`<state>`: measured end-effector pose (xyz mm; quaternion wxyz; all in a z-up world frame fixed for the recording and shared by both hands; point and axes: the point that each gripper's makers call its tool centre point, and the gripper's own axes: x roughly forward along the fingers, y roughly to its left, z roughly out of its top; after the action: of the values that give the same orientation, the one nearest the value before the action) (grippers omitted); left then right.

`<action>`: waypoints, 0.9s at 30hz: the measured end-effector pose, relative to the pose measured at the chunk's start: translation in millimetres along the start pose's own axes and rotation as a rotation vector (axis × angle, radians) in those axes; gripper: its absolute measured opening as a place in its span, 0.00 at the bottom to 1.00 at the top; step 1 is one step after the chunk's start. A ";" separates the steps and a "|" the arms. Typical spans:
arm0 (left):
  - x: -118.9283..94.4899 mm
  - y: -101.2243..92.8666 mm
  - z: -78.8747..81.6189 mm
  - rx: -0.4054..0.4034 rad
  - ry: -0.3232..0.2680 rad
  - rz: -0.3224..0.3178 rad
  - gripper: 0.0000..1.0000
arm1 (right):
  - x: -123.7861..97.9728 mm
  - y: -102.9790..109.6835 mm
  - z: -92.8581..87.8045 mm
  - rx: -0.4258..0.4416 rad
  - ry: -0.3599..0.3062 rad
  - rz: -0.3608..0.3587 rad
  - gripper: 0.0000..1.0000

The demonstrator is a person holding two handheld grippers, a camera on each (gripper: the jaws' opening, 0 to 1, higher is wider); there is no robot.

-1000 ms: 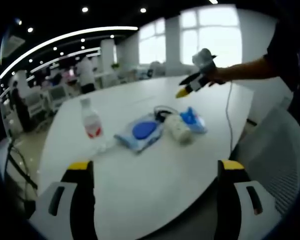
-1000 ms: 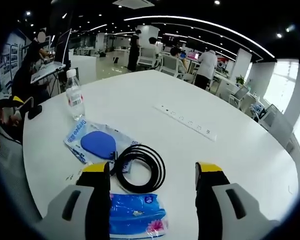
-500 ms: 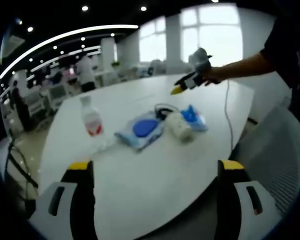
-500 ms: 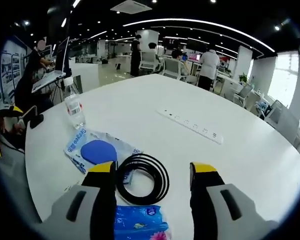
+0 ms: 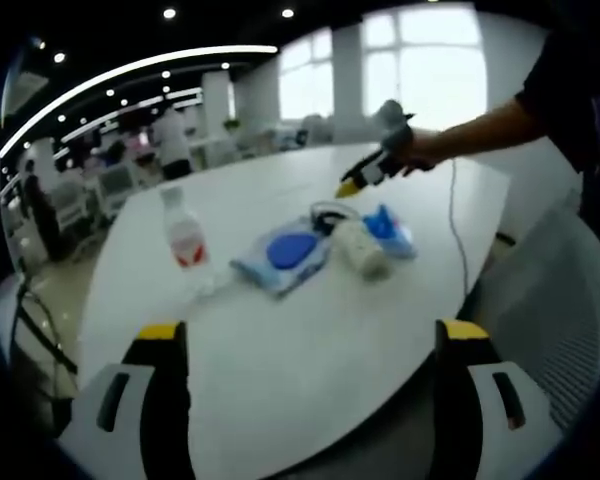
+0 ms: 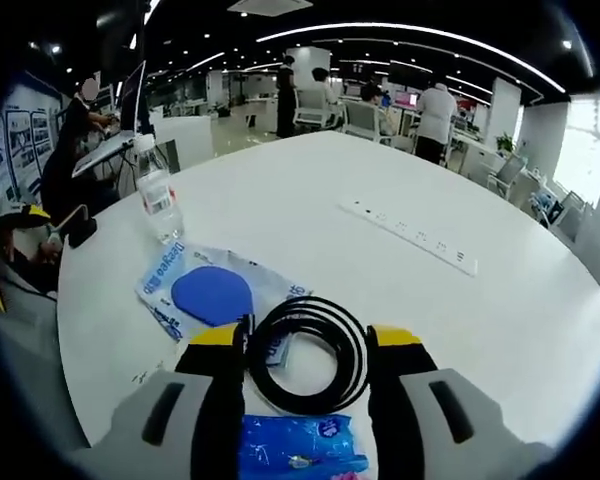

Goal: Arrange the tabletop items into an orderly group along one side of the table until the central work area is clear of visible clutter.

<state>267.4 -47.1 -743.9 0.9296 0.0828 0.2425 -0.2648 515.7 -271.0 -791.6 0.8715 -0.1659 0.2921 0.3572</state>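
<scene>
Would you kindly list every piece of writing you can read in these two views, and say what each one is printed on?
No text can be read with confidence.
Clear packet with the blue pad: blue lettering along its edge, too blurred to read.
Water bottle: label print too small.
Blue tissue pack: small markings, illegible.
Wall posters: too small and blurred.
White power strip: no lettering visible.

Cable coil (image 6: 308, 353) between pouch (image 6: 215, 294) and packet (image 6: 302, 447).
</scene>
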 end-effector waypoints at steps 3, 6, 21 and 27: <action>0.4 0.4 -0.1 0.004 0.000 0.002 1.00 | 2.6 2.3 -10.2 -0.024 0.032 0.014 0.49; 0.8 1.3 -0.6 0.000 0.002 0.005 0.99 | 4.3 4.3 -17.4 -0.021 0.047 0.036 0.48; 2.1 1.1 -3.6 0.005 0.015 0.002 0.99 | 20.5 20.3 -51.5 -0.106 0.137 0.150 0.36; 2.2 0.8 -5.2 0.005 0.023 0.001 0.99 | 27.2 22.2 -55.3 -0.086 0.153 0.164 0.30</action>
<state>267.3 -45.9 -749.4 0.9267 0.0883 0.2525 -0.2639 493.7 -268.9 -853.2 0.8065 -0.2057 0.3549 0.4257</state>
